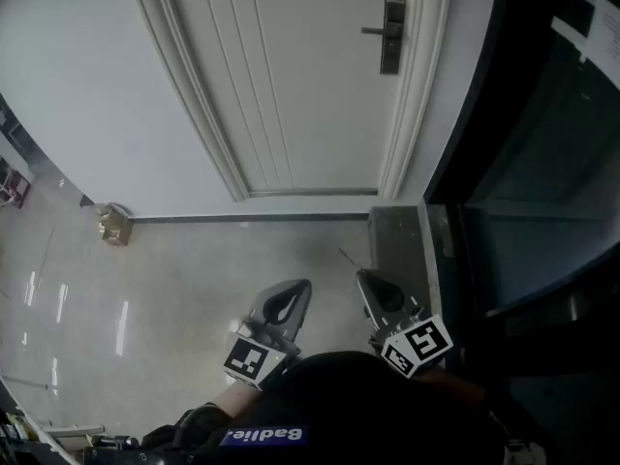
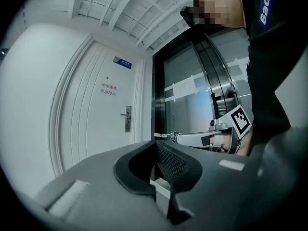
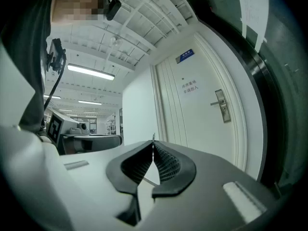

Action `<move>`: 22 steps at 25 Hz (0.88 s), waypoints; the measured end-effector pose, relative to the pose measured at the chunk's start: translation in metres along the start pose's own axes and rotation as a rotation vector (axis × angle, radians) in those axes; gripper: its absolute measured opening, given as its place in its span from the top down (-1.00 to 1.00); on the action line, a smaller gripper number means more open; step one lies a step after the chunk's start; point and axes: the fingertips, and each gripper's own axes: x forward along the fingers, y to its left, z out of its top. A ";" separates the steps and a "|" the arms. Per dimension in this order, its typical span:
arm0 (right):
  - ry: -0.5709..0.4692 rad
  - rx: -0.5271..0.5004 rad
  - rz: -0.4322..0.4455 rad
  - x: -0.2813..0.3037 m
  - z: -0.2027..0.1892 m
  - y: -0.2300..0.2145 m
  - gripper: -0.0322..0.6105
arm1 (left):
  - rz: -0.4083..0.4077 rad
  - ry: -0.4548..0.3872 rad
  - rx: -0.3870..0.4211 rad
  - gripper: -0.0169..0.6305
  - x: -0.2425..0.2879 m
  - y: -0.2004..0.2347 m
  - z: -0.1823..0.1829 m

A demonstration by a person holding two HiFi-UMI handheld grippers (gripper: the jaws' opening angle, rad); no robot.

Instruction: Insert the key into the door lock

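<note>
In the right tool (image 3: pixel 153 146), a key (image 2: pixel 162 135) sits clamped.

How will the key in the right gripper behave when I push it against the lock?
The key looks like thin metal, so probably stiff and light. It sticks out well beyond the right gripper's shut jaws, so an off-axis push may pivot it or slide it back.

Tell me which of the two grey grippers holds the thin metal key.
The right gripper: the thin metal key juts from its closed tips. The left gripper is shut with nothing between its jaws.
</note>
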 end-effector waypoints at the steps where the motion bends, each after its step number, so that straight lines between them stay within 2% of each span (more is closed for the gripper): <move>1: 0.001 0.002 -0.001 0.002 -0.001 0.001 0.86 | -0.001 0.001 0.003 0.90 -0.001 0.002 -0.001; 8: 0.006 -0.002 0.007 0.013 -0.002 0.011 0.86 | 0.008 -0.006 0.011 0.90 -0.011 0.015 -0.008; 13: -0.012 -0.013 0.029 0.026 0.000 0.024 0.86 | 0.012 -0.003 -0.018 0.90 -0.020 0.025 -0.006; 22: 0.012 -0.035 0.013 0.065 -0.007 0.049 0.86 | 0.017 -0.015 -0.041 0.90 -0.049 0.068 -0.011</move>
